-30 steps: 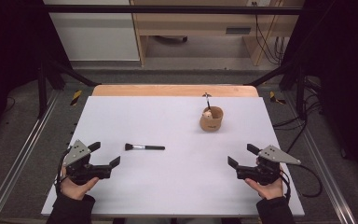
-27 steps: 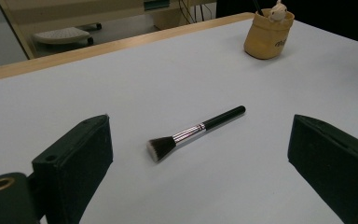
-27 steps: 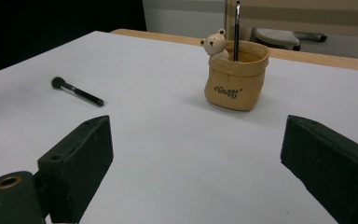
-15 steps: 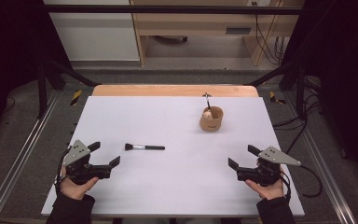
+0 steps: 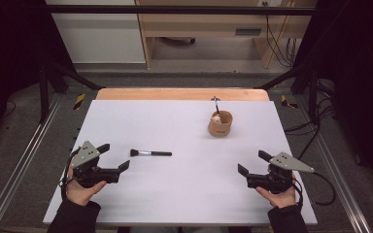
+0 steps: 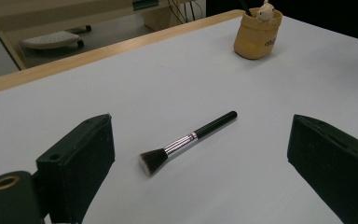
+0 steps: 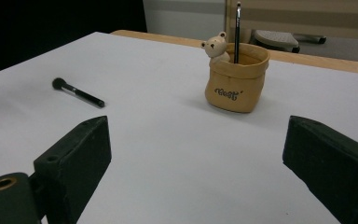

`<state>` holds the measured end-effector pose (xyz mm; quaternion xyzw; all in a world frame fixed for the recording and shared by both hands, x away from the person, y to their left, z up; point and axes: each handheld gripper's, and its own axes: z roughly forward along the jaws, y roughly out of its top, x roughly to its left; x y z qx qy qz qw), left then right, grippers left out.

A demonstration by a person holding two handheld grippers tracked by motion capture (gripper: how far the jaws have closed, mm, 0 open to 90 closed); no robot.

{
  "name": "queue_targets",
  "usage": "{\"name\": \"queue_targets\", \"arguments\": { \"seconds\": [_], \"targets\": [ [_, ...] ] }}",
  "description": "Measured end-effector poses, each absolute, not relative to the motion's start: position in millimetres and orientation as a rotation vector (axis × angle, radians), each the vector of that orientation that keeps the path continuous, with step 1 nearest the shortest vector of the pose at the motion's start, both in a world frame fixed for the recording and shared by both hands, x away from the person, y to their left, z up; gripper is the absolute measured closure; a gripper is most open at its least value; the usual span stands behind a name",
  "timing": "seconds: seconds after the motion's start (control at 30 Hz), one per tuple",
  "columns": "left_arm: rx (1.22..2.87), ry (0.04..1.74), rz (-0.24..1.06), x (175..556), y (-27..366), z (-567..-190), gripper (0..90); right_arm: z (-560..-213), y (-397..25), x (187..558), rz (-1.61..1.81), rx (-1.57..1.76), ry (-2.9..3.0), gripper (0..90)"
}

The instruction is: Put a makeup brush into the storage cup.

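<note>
Makeup brush [image 5: 150, 153] hasn't moved over the last second; it lies flat on the desk [image 5: 184, 194] just at 2 o'clock of your left claw [image 5: 112, 157], bristles toward it. Both claws, left and right [image 5: 251, 162], unchanged and released, so no grasp begun. Holder [image 5: 220, 123] sits well apart at 1 o'clock. Open room all around; desk edges far off.

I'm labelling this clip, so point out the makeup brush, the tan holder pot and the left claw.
makeup brush [image 6: 185, 141]: left gripper view, on the silver ferrule.
tan holder pot [image 7: 235, 86]: right gripper view, on its front wall.
left claw [image 5: 115, 157]: high view, midway between its open jaw tips.
</note>
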<state>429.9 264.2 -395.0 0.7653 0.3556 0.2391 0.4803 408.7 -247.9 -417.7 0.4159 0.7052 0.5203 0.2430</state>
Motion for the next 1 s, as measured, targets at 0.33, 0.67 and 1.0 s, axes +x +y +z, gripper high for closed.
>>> {"name": "queue_targets", "arguments": {
  "seconds": [0.33,0.67,1.0],
  "targets": [
    [1.928,0.826,0.593,439,252,-385,6.9,-417,-246,408,1.417,1.132,1.933,8.0],
    [1.993,0.812,0.588,450,246,-382,7.0,-416,-243,408,1.418,1.123,1.942,8.0],
    [2.053,0.794,0.577,464,236,-381,7.3,-417,-240,408,1.421,1.118,1.948,8.0]
  ]
}}
